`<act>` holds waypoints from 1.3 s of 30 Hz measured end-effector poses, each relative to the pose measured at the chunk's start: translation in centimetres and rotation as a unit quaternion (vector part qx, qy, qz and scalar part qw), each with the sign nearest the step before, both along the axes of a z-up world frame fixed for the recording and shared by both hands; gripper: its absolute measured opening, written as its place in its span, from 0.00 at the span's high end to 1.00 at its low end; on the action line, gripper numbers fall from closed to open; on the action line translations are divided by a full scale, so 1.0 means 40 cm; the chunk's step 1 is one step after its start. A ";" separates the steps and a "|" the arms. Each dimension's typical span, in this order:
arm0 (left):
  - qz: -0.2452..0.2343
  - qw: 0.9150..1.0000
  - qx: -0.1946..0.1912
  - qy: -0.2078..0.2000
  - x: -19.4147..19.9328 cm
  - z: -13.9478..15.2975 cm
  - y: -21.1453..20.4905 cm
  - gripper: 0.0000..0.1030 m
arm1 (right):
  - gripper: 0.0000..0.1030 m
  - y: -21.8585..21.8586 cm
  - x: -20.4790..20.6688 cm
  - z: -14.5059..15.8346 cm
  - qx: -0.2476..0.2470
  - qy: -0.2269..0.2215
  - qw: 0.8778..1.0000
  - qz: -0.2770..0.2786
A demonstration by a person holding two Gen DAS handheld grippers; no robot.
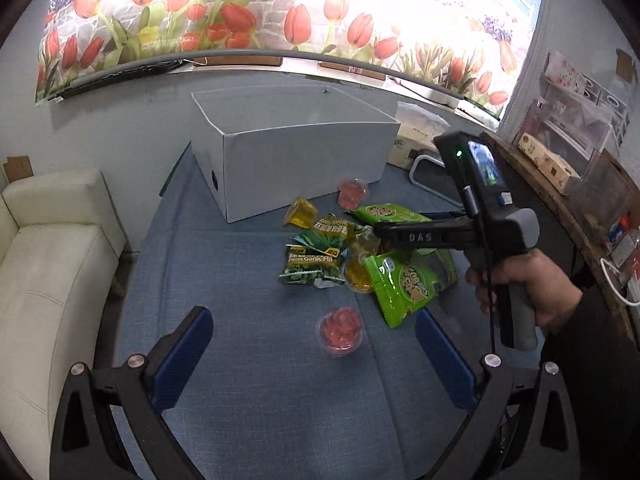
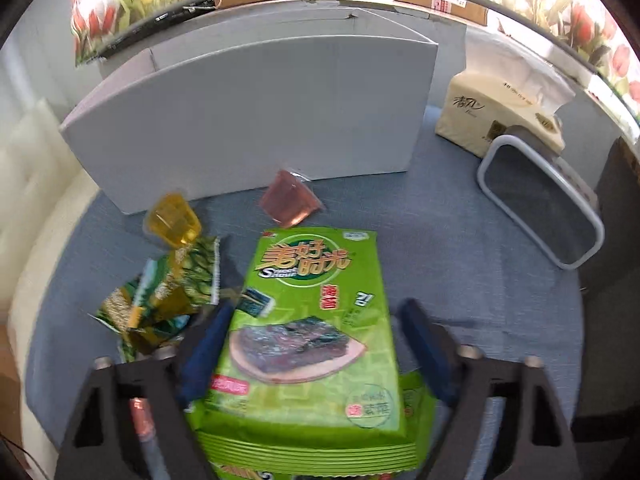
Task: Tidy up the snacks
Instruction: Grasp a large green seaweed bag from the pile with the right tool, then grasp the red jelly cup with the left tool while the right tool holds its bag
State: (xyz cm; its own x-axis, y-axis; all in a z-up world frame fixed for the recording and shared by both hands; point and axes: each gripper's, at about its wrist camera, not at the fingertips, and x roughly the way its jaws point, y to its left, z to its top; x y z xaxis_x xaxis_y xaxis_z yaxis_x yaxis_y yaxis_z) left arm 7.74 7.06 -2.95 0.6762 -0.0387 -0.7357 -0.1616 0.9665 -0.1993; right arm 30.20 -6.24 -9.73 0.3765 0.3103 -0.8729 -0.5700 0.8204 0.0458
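Note:
A green seaweed pack (image 2: 316,280) lies on the blue tablecloth between the fingers of my right gripper (image 2: 316,306). The left pad (image 2: 208,344) is at the pack's edge and the right pad (image 2: 420,344) stands clear of it, so this gripper is open. In the left wrist view, a hand holds the right gripper (image 1: 380,236) over the snack pile. My left gripper (image 1: 312,320) is open above the cloth, with a red jelly cup (image 1: 340,330) just beyond its tips. The open white box (image 1: 304,160) stands behind the pile.
A second seaweed pack (image 1: 404,280), green pea packets (image 2: 168,296), a yellow jelly cup (image 2: 174,220) and a red jelly cup (image 2: 290,200) lie before the box. A tissue pack (image 2: 500,116) and a grey-rimmed tray (image 2: 540,208) sit right. A cream sofa (image 1: 48,260) stands left.

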 end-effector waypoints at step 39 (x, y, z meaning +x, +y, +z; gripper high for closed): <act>-0.042 0.995 0.056 0.073 0.168 -0.226 -0.103 0.55 | 0.30 -0.306 -0.396 0.188 0.096 -0.057 0.993 -0.035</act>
